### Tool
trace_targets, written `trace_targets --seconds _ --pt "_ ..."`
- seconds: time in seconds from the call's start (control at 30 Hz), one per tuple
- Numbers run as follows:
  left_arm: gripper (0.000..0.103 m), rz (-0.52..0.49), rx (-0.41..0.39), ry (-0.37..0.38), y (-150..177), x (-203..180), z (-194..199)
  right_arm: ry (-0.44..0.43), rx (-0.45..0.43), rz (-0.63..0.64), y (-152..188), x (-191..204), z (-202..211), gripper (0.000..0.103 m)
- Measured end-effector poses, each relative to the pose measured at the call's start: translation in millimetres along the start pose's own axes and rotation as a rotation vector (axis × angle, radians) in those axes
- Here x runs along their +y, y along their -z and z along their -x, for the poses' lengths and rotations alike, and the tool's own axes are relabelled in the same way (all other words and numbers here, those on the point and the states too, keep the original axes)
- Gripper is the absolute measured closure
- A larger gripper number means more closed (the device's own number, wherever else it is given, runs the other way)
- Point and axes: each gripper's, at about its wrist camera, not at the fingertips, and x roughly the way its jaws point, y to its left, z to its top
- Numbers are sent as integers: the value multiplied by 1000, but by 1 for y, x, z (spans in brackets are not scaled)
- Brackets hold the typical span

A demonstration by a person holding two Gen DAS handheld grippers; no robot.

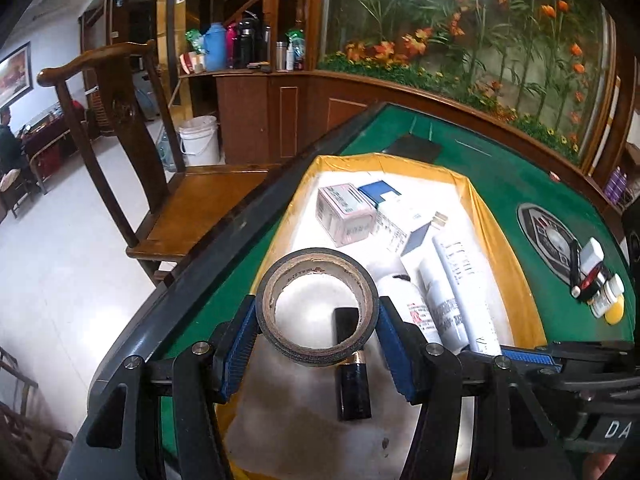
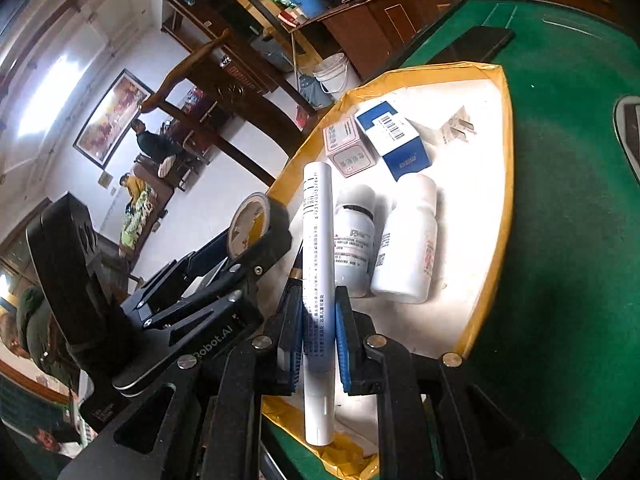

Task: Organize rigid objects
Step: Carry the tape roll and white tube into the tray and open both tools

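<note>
Below and ahead of both claws: a yellow-rimmed tray (image 1: 500,216) on a green table (image 1: 520,184). Holds, farthest from the claws, a pink box (image 1: 346,212) just beside a blue-and-white box (image 2: 400,140); nearer, two white bottles (image 2: 408,240) lying side by side, caps pointing away.

Left claw (image 1: 318,336): clamped on a black tape roll (image 1: 316,306), blue pads pressing its outer wall from either side, hole facing up toward the camera. Hangs over the tray's near end. Directly beneath, showing through the hole and past the roll's near edge: a black cylinder (image 1: 354,388), lying lengthwise along the claw's line. Probably calls for a sideways shift onto bare white floor before release, else lands on the cylinder.

Right claw (image 2: 318,320): pinched tight on a white tube (image 2: 318,240), long axis straight along the fingers, far end reaching out over the tray, just left of the bottles. Lies parallel to them, so likely needs only lowering alongside. Nearer the bottles than the left claw.

Writing: "Robot.AI" on the left claw's body; "DA" on the right claw's, rest cut off. Barcode on the blue-and-white box; digits and bars along the tube, too small to read surely. Bottle labels, pink box print, stamp inside the tape core: unreadable.
</note>
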Motion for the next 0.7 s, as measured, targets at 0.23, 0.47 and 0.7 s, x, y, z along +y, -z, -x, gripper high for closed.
trace_targets --seconds 0.23,0.47,0.7 --pt "40 -12 29 8 0 3 -7 81 -30 30 -3 6 -2 89" --pt "40 -31 47 21 2 0 -10 132 -24 24 -3 3 -5 89" --pt "40 -30 44 26 2 1 -6 161 -16 33 -5 4 -8 89"
